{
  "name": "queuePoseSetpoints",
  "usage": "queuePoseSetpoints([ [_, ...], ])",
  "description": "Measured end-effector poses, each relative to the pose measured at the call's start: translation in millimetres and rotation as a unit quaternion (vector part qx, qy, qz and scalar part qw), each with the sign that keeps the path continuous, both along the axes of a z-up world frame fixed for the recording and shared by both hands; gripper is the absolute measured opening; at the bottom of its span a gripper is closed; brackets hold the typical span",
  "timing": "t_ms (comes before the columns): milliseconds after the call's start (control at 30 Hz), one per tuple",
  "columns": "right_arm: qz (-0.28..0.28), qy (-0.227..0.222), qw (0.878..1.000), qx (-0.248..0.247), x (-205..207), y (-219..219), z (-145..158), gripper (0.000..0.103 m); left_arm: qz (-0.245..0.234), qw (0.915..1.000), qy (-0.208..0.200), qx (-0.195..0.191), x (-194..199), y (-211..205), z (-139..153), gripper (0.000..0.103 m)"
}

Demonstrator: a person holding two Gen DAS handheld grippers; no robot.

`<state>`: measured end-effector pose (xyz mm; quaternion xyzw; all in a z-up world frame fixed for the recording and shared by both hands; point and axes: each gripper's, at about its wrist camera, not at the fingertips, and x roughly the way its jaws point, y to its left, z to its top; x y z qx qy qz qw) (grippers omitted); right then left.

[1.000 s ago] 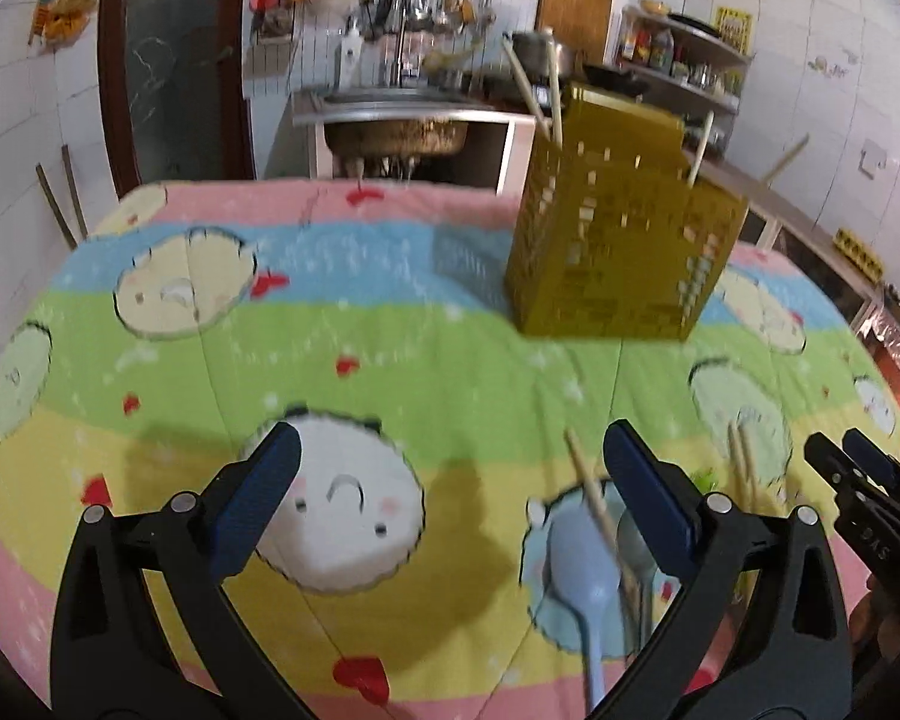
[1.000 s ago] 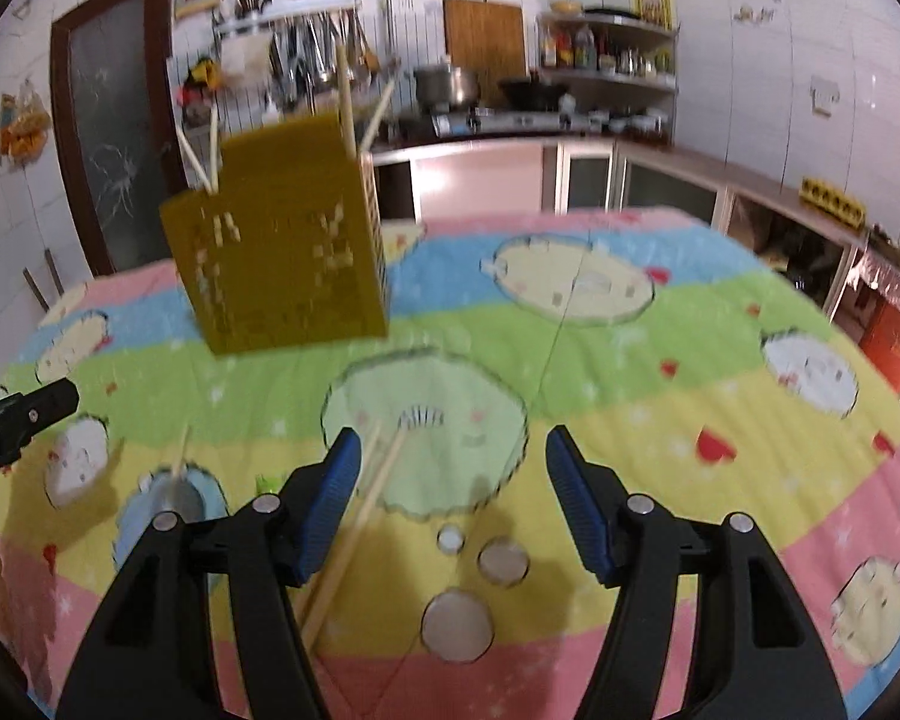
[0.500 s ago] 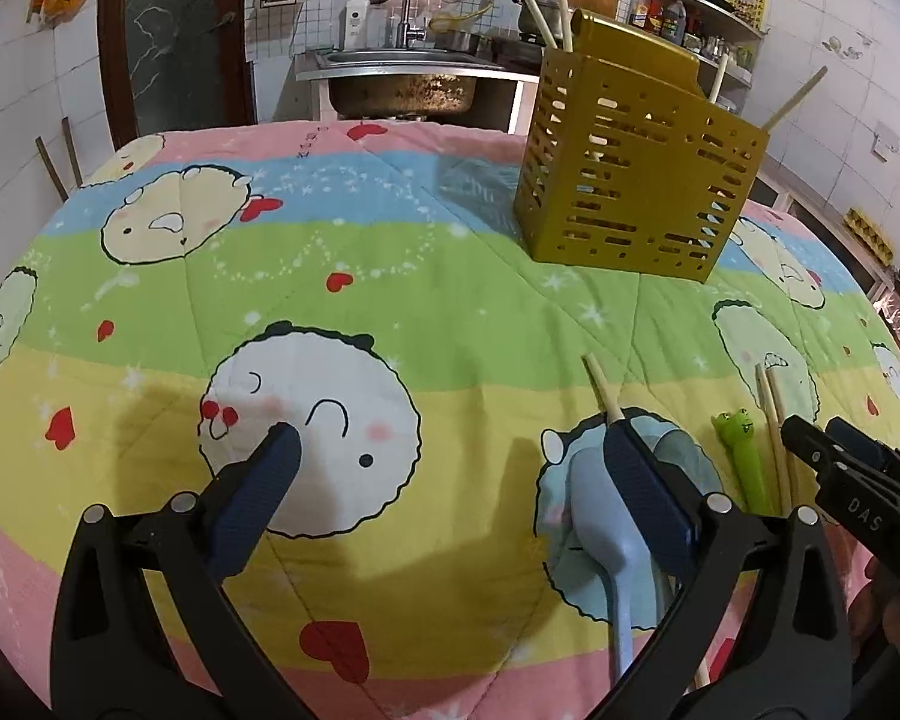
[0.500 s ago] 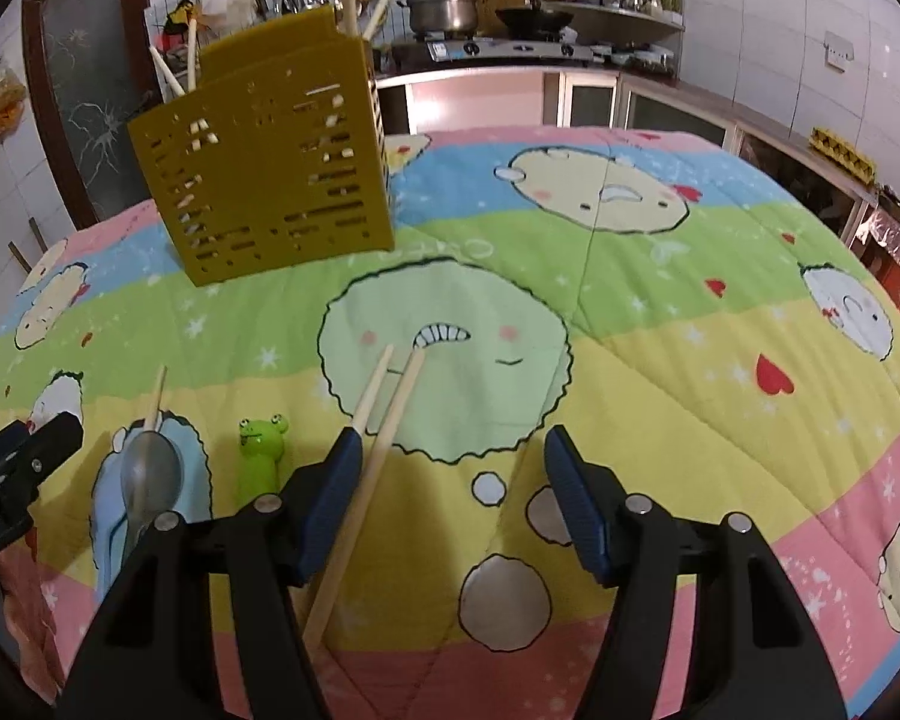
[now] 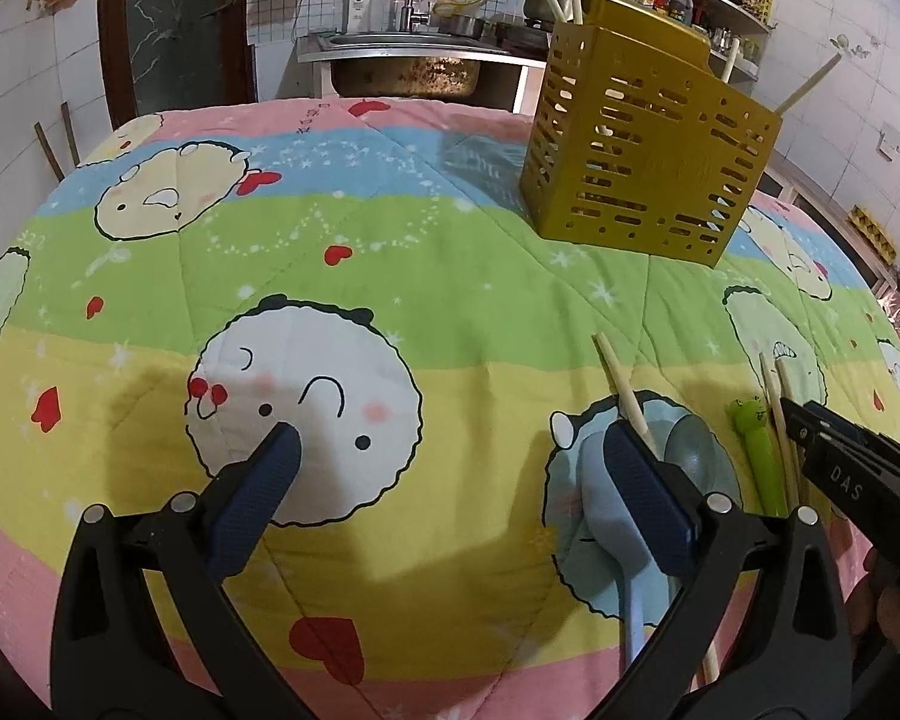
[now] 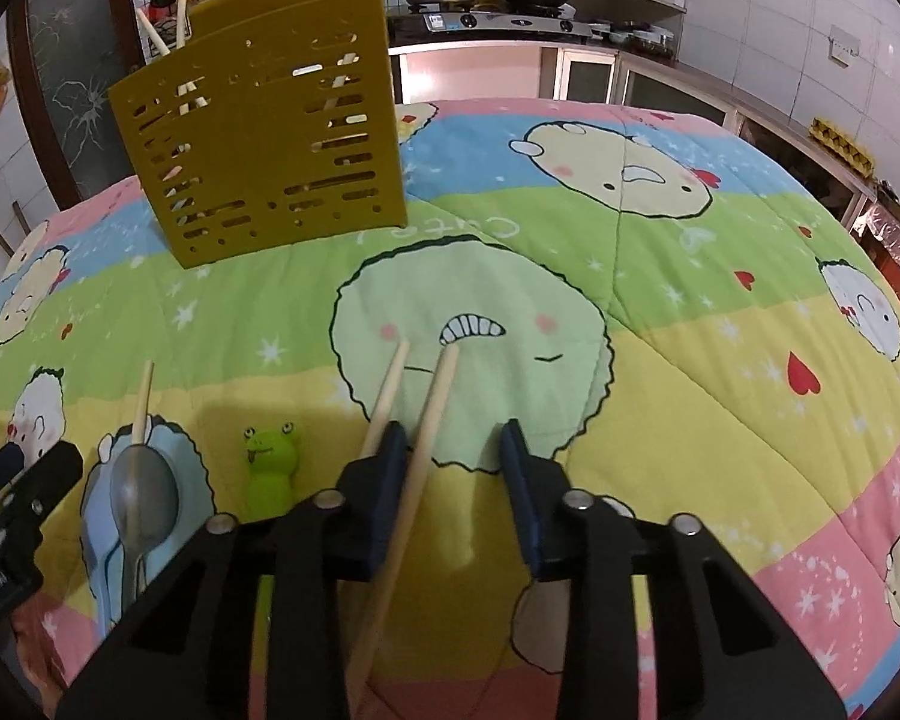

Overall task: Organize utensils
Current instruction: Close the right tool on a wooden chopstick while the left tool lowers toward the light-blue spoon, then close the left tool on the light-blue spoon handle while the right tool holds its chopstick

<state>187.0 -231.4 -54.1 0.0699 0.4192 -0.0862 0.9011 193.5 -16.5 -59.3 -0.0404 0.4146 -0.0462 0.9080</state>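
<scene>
Right tongs (image 6: 453, 450) closing around one chopstick (image 6: 417, 462), seemingly untouched; left tongs (image 5: 450, 468) apart.

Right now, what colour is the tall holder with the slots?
Mustard yellow. The holder shows best in the right wrist view.

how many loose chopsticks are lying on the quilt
3. Two chopsticks lie side by side at the right tool, whose jaws are closing, one stick between them. A third chopstick lies beside the metal spoon. More stand in the yellow holder.
</scene>
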Motion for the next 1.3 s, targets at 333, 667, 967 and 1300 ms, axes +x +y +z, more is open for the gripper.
queuePoseSetpoints([
  [333,0.026,-0.007,0.999,0.018,-7.4,-7.5,4.0,0.006,-0.007,0.9999,0.008,0.007,-5.0,-3.8,0.4,0.098],
  [667,0.025,-0.012,0.999,0.025,-24.3,-31.0,2.4,0.006,-0.025,0.9992,0.020,0.025,-22.1,-22.0,-2.4,0.098],
  [967,0.025,-0.019,0.999,0.026,-27.3,-32.5,-1.5,0.006,-0.027,0.9986,0.031,0.033,-25.9,-26.1,-8.3,0.098],
  [1300,0.020,-0.022,0.999,0.036,-27.0,-34.2,-3.0,0.006,-0.021,0.9976,0.045,0.048,-13.3,-36.5,-10.0,0.094],
])
